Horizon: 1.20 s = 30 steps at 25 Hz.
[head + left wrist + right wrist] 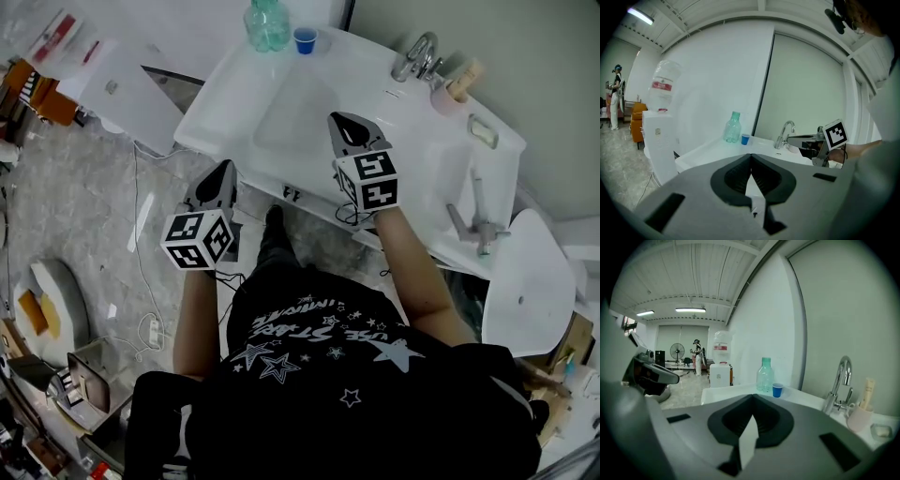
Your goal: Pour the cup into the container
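Note:
A small blue cup (305,39) stands on the far rim of the white sink (225,98), right beside a clear green plastic bottle (267,23). Both grippers are well short of them. My left gripper (227,169) hangs over the floor just before the sink's front edge, shut and empty. My right gripper (340,120) is over the basin, shut with nothing between its jaws. The left gripper view shows the cup (745,138) and bottle (732,127) far beyond the closed jaws (750,157). The right gripper view shows the cup (777,390) and bottle (765,375) past its own jaws (752,399).
A chrome faucet (417,56) and a pink tumbler (454,89) stand at the sink's back right, with a soap dish (483,131) beside them. A water dispenser (658,140) stands left of the sink. A white toilet lid (530,281) lies to the right. Cables cross the floor (94,197).

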Each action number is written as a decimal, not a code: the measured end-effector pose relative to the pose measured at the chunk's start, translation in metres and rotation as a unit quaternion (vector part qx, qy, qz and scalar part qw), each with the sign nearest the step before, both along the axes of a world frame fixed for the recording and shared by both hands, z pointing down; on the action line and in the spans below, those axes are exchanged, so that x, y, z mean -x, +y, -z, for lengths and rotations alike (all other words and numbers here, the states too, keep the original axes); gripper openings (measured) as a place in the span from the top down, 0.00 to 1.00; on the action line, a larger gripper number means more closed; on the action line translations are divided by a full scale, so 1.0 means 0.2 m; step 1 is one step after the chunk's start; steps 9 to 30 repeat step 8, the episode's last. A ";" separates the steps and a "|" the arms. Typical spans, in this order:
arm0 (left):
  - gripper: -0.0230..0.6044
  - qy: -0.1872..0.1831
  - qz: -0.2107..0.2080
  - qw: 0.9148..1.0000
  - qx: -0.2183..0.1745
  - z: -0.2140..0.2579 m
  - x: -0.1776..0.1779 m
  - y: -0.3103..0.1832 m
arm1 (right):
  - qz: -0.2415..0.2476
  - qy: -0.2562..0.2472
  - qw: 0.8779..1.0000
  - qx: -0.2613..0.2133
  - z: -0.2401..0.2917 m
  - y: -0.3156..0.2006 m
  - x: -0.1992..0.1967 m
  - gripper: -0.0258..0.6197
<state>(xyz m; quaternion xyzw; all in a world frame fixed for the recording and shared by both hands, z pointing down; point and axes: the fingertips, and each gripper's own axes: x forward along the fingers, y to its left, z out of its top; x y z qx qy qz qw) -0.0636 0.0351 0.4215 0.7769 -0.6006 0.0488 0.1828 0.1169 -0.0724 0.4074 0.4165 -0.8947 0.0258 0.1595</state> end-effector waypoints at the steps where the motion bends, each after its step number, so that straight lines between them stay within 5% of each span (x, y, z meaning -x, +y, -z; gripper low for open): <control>1: 0.95 0.000 0.001 1.000 -0.001 0.00 -0.01 0.03 | 0.002 -0.002 1.000 -0.001 0.00 0.03 -0.01 0.95; 8: 0.95 0.003 0.003 1.000 -0.002 0.00 -0.11 0.22 | 0.009 -0.009 1.000 0.002 0.01 0.24 -0.10 0.95; 30: 0.95 0.003 0.003 1.000 -0.002 0.00 -0.11 0.22 | 0.009 -0.009 1.000 0.002 0.01 0.24 -0.10 0.95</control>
